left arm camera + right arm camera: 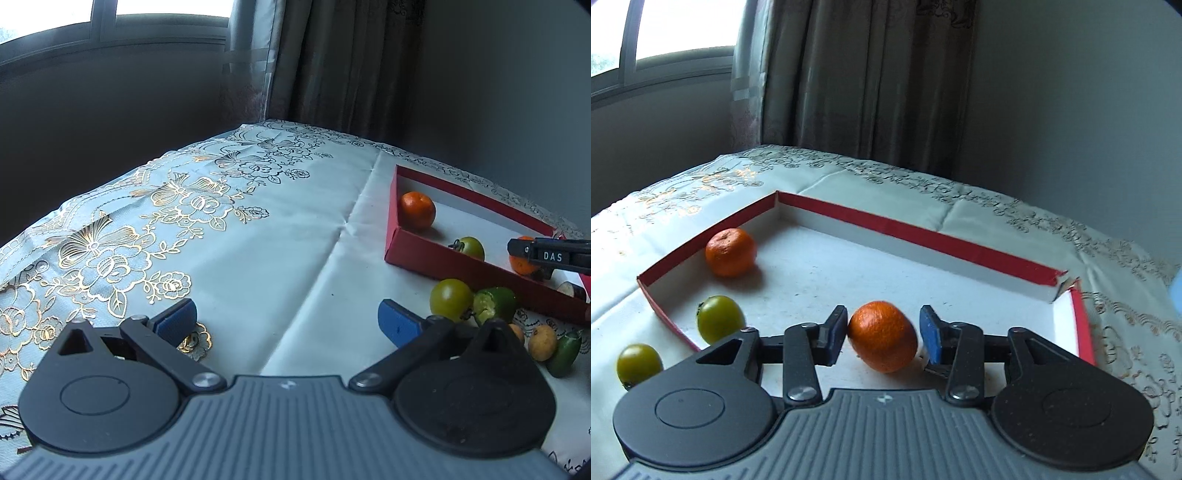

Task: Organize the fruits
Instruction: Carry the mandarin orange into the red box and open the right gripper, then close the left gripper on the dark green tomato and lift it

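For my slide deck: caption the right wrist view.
Right hand-held gripper brackets a tangerine inside the red tray, jaws slightly apart.

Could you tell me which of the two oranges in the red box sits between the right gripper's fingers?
The orange nearest the camera, between the right gripper fingers; the other orange lies free in the box's far left corner.

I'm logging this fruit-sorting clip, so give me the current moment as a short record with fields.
tray: red box with white floor, on floral tablecloth
in tray: far orange, green tomato, near orange
outside tray: green tomato, green pepper, small yellow fruit
right gripper: open, jaws flanking near orange with a gap on one side
left gripper: open, empty
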Tool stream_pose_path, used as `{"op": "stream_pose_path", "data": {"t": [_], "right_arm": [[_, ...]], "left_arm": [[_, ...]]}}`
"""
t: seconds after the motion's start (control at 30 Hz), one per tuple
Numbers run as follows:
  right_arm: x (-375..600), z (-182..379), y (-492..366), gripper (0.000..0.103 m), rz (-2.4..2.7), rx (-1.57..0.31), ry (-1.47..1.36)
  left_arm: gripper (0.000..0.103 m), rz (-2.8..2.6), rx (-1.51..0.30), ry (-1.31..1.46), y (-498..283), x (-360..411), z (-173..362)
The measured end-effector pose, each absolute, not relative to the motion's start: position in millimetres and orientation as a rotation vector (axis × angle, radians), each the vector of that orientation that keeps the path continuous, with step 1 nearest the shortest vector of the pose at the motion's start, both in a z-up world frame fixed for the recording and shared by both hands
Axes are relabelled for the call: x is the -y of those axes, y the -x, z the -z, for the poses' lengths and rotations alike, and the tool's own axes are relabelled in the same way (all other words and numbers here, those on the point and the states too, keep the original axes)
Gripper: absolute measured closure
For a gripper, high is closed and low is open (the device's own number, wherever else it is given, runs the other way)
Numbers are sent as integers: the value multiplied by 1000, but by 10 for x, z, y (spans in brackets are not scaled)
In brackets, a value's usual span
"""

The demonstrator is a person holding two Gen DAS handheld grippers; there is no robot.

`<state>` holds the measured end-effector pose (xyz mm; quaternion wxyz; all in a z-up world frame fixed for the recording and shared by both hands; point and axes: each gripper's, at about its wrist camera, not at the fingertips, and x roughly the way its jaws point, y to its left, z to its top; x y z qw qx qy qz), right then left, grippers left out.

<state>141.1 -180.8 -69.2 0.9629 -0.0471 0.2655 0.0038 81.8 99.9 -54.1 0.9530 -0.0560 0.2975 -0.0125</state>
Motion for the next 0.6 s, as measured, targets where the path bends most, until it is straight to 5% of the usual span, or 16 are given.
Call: {"op": "stream_pose_path", "data": {"t": [0.1, 0.6], "right_arm": [[1837, 620, -1352, 47, 72, -497, 135], [2622, 354, -76, 34, 9, -305, -123]], "left_arm": [[0, 26, -605, 115, -819, -1002, 538], [0, 98, -555, 100, -722, -968, 489]]}}
